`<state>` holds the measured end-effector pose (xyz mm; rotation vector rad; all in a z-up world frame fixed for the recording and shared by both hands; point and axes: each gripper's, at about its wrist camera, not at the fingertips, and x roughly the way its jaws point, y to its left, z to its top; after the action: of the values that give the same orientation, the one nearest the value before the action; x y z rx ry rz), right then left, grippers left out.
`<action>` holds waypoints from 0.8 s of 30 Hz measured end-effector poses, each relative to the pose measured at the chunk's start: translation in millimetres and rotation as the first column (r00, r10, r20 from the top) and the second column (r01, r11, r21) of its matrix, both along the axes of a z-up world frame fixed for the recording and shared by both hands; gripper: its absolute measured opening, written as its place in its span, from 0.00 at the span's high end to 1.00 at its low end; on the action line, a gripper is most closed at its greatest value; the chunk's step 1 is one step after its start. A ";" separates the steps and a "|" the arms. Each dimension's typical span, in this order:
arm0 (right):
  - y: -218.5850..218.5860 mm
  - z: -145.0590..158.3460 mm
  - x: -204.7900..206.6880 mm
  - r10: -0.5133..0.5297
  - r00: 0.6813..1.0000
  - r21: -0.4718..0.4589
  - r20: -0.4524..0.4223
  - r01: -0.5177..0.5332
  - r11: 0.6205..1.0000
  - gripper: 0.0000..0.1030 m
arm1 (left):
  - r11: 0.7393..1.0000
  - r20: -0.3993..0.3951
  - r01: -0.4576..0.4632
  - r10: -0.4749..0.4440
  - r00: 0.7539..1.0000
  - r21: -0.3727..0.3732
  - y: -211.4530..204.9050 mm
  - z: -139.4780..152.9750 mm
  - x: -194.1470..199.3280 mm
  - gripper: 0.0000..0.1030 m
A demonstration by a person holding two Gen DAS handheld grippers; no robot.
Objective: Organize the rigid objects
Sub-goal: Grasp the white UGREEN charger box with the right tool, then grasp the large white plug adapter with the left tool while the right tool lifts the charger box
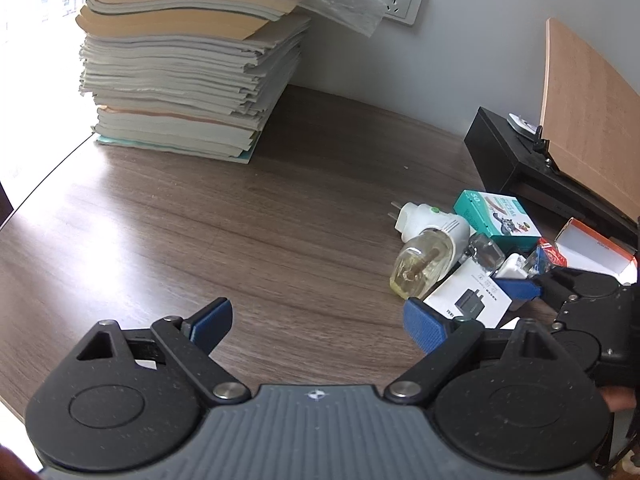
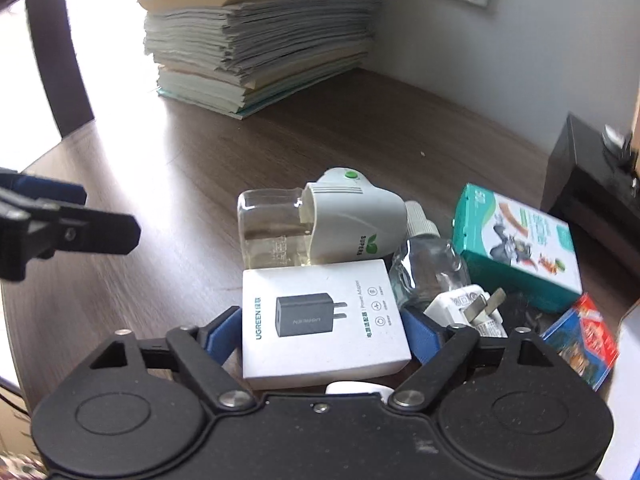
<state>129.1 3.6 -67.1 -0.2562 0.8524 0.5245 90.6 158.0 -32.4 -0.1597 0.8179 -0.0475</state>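
Observation:
A white charger box (image 2: pixel 324 328) with a black adapter printed on it lies on the wooden desk (image 1: pixel 240 220), between the fingers of my right gripper (image 2: pixel 322 336). The jaws stand wide and the blue pads sit close beside the box's edges; I see no squeeze. Behind it lie a white plug-in vaporizer with a clear bottle (image 2: pixel 320 224), a small clear bottle (image 2: pixel 432 268), a white plug (image 2: pixel 464 308) and a teal carton (image 2: pixel 516 248). My left gripper (image 1: pixel 318 322) is open over bare desk, left of the pile, with nothing between its fingers.
A tall stack of books and papers (image 1: pixel 192 72) fills the back left. A black box (image 1: pixel 520 164) and a leaning wooden board (image 1: pixel 592 140) stand at the right. A red and blue pack (image 2: pixel 584 340) and an open white-orange box (image 1: pixel 596 248) lie by the pile.

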 end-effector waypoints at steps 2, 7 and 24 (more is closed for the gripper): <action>-4.2 5.9 -4.0 -0.024 1.000 0.034 0.018 0.023 0.999 0.10 | 1.000 0.014 0.020 -0.020 1.000 -0.002 -3.4 2.4 3.4 0.08; -19.1 29.3 -32.0 -0.062 0.993 0.056 0.102 0.057 0.997 0.10 | 0.994 0.054 0.107 -0.107 0.993 0.001 -24.4 8.7 22.5 0.07; -119.6 60.8 -95.9 -0.385 0.915 0.161 0.121 0.365 0.917 0.10 | 0.911 -0.018 0.357 -0.362 0.932 0.208 -101.4 -51.8 99.9 0.33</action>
<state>33.2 -116.0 -6.3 -0.0027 0.6921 0.1961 190.5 56.6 -84.2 0.1922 0.8178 -0.3104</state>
